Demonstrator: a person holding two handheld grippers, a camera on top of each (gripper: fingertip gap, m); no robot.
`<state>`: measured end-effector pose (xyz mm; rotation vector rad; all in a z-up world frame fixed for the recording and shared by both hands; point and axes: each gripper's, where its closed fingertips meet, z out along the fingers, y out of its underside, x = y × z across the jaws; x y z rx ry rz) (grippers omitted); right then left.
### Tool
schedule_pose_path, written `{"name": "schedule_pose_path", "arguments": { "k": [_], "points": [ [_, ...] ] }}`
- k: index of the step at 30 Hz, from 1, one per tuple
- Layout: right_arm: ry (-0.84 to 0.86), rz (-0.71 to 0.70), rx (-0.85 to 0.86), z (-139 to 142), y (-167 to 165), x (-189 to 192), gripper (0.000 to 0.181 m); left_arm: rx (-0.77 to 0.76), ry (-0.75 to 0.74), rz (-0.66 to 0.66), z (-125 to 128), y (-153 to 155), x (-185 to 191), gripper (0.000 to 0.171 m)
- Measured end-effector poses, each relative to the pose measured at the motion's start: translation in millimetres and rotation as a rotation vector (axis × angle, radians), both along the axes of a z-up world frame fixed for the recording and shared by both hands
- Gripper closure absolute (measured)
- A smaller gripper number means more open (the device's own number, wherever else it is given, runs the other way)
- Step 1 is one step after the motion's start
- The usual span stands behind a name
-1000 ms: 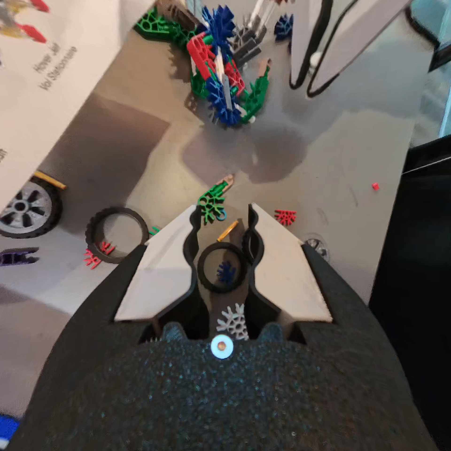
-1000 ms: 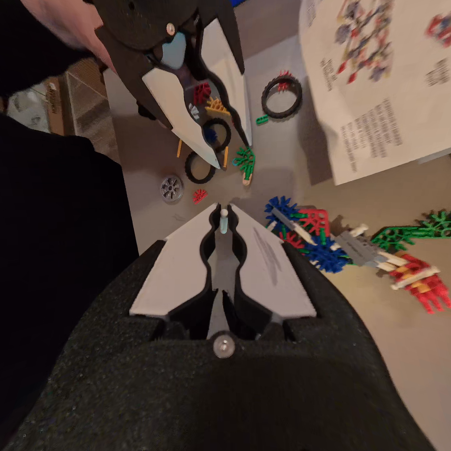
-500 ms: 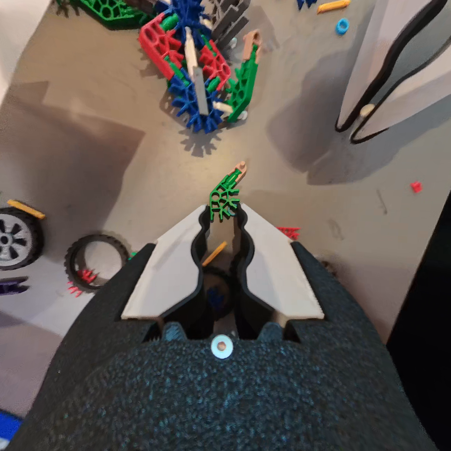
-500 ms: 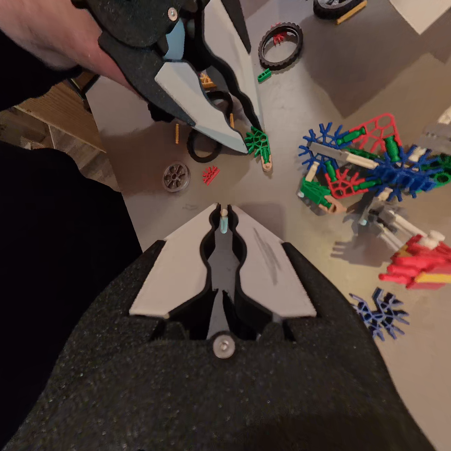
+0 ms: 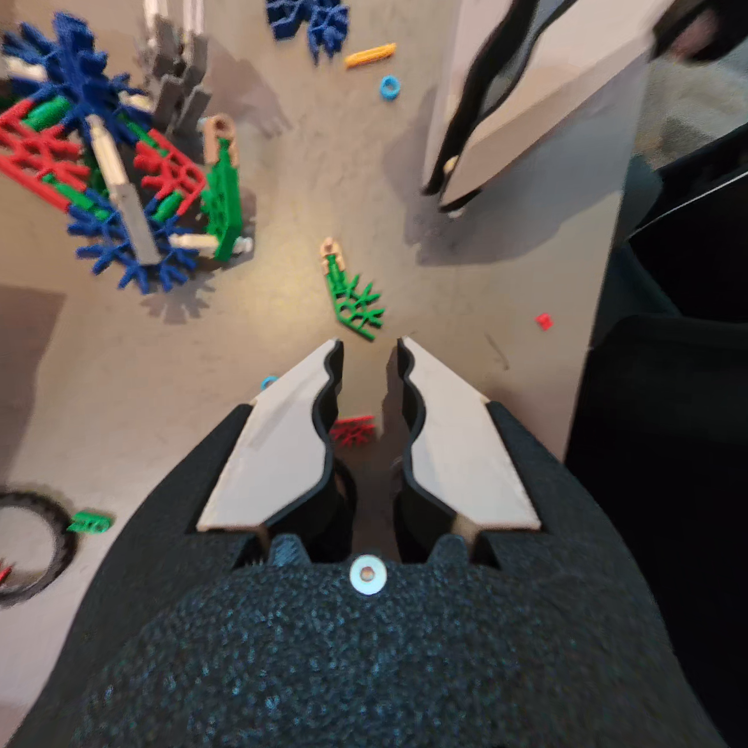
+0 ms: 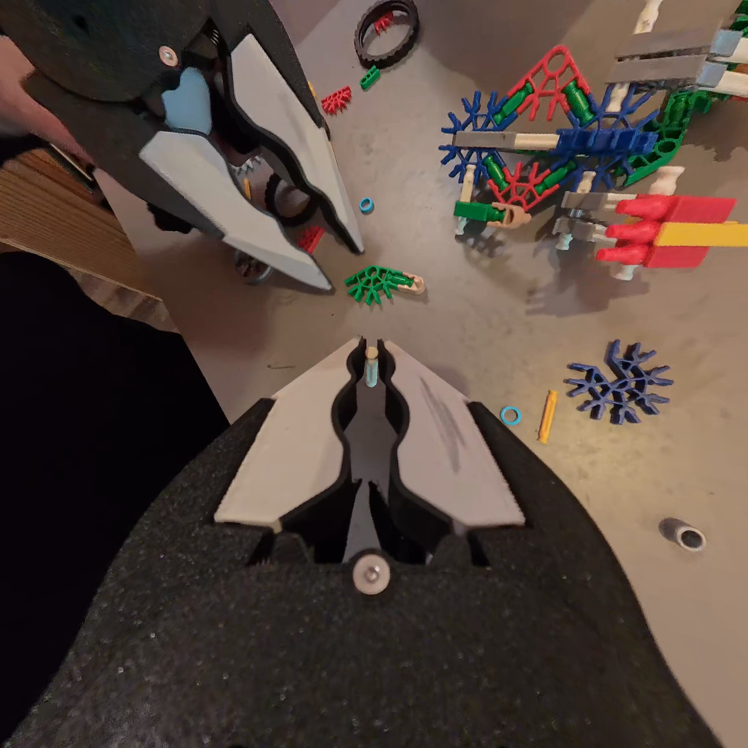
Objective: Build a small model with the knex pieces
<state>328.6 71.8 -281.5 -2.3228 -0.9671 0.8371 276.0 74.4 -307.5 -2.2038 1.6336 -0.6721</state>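
Note:
My left gripper (image 5: 369, 343) is open and empty, just above the grey table. A green fan-shaped connector with a tan clip (image 5: 351, 297) lies flat a little ahead of its tips, apart from them. A red connector (image 5: 352, 431) lies under the fingers. My right gripper (image 6: 370, 344) is shut on a small pale blue and cream rod (image 6: 371, 366), held upright at the tips. In the right wrist view the left gripper (image 6: 344, 267) shows at upper left, its tips next to the green connector (image 6: 376, 283). The right gripper (image 5: 453, 190) shows in the left wrist view, upper right.
A built assembly of blue, red, green and grey pieces (image 6: 566, 141) stands at the far right. A blue snowflake connector (image 6: 619, 382), orange rod (image 6: 546, 415), blue rings (image 6: 510, 415), grey tube (image 6: 684, 536) and black tyres (image 6: 386, 32) lie loose. The table edge (image 6: 194, 356) runs at left. Spacing between my two grippers at the tips: around 7 cm. My right tips are about 11 cm from the red connector (image 5: 352, 431), my left tips only 4 cm. The right camera catches it too, in the right wrist view (image 6: 307, 239).
The left gripper closed in on the green connector, then opened and drew back, and the connector now lies turned on the table. The right gripper kept its rod and shifted nearer.

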Motion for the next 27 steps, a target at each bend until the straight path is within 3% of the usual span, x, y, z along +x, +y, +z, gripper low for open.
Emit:
{"name": "schedule_pose_path", "arguments": {
  "k": [4, 9, 14, 18, 20, 25, 27],
  "points": [
    [-0.030, 0.006, 0.042, -3, 3, 0, 0.176, -0.024, -0.045, -0.044, -2, -18, 18, 0.143],
    [0.016, -0.007, 0.052, 2, 5, 1, 0.176, 0.056, -0.092, -0.027, 12, 0, 14, 0.138],
    [0.053, -0.013, 0.029, 0, 3, 2, 0.176, 0.230, 0.000, -0.236, 6, 4, 22, 0.121],
    [0.050, -0.016, 0.021, -4, 2, 2, 0.176, 0.339, 0.077, -0.390, -4, 9, 29, 0.122],
    [0.031, -0.027, 0.006, -9, 3, 3, 0.176, 0.315, 0.073, -0.420, -4, 8, 32, 0.124],
    [-0.021, -0.021, 0.003, -20, 3, 3, 0.176, 0.259, 0.046, -0.356, 0, 10, 30, 0.127],
    [-0.046, -0.022, 0.006, -23, 5, 4, 0.166, 0.217, 0.019, -0.304, 5, 14, 25, 0.130]
  ]
}}
